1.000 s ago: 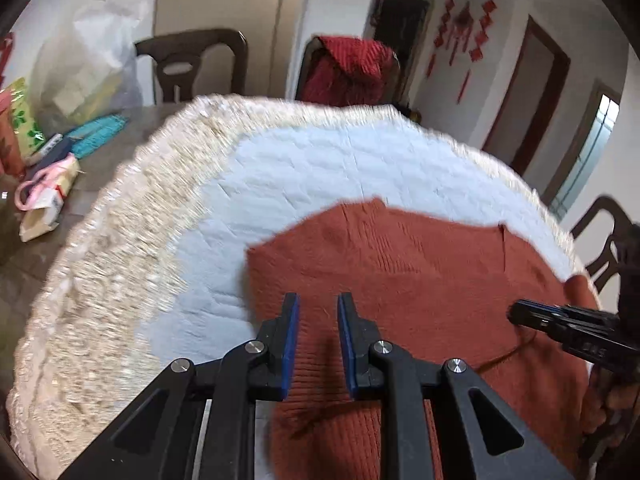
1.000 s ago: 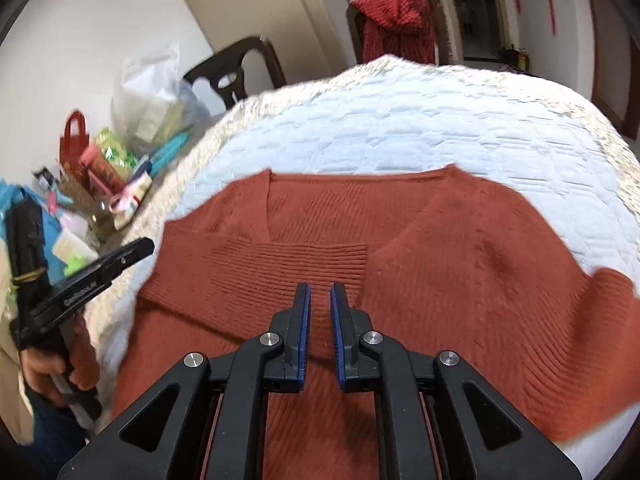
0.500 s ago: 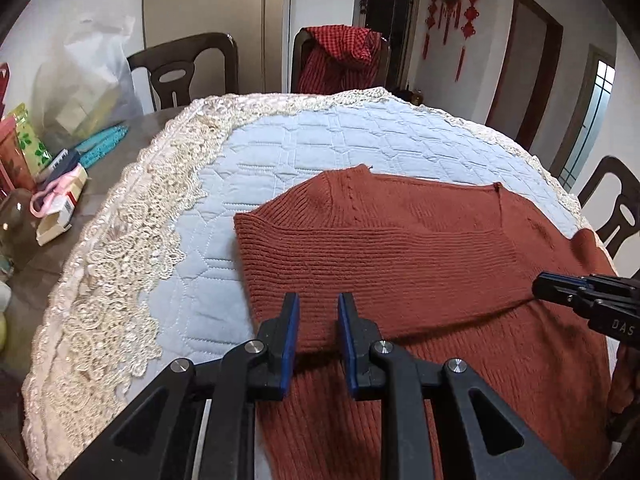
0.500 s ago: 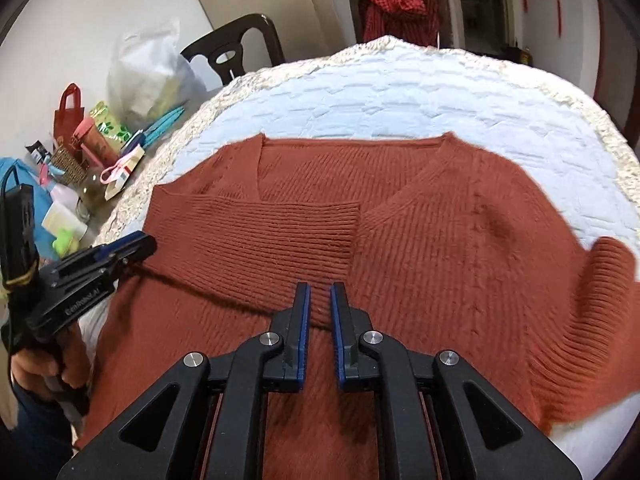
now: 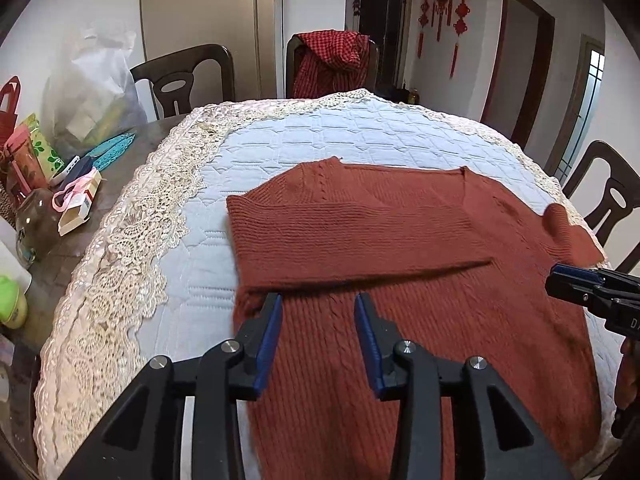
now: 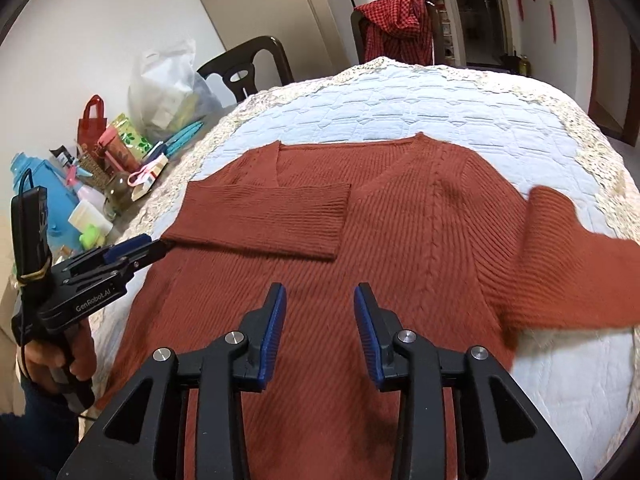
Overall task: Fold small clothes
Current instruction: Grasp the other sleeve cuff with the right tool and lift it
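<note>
Quilted pale-blue cloth with a cream lace border (image 5: 132, 248) covers the counter in front of you, with dark wooden chairs (image 5: 188, 76) at its far edge, one draped in a red checked garment (image 5: 332, 60). Your rust-red knitted sweater (image 5: 400, 300) lies flat mid-counter, one sleeve folded across its chest, the other trailing toward the right edge. Left tongs (image 5: 318, 332) and right tongs (image 6: 320, 320) both hover spread apart above the knit, holding nothing. Bags, bottles and boxes (image 6: 112, 168) crowd the left edge.
</note>
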### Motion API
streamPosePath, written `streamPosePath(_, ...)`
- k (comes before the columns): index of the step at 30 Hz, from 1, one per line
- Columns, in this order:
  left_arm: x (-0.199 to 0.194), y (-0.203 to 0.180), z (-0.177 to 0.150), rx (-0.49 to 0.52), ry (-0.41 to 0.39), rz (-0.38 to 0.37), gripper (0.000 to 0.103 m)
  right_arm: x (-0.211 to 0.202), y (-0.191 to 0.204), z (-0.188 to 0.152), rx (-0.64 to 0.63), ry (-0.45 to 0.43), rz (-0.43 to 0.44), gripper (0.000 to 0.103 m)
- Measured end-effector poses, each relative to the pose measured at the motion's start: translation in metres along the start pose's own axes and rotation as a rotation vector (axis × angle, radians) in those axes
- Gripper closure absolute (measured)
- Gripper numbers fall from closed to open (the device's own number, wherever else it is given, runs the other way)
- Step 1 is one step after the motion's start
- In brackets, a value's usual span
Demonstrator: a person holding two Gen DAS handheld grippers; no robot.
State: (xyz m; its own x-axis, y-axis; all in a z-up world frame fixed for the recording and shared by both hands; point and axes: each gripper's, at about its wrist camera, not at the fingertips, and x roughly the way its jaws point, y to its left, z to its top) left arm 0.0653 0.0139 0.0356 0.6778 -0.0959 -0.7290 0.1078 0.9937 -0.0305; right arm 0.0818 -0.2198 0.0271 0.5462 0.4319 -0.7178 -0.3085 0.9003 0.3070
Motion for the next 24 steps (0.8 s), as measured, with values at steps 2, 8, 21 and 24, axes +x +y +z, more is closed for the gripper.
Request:
streamPosePath(2, -0.003, -0.005, -0.003, 0.005, 0.003, -0.002, 0.061, -0.006, -0.001, -0.006, 0.004, -0.006, -0.003, 0.066)
streamPosePath(8, -0.013, -0.027, -0.012, 0.027, 0.005, -0.028, 0.059, -0.023, -0.009, -0.019, 0.017, -0.030, -0.010, 0.062)
streamPosePath(21, -0.002, -0.062, -0.018, 0.045, 0.013, -0.082, 0.056, -0.047, -0.064, -0.045, 0.168, -0.065, -0.067, 0.057)
streamPosePath(24, 0.006, -0.060, -0.016, 0.031, 0.014, -0.073, 0.056, -0.051, -0.087, -0.047, 0.250, -0.087, -0.105, 0.057)
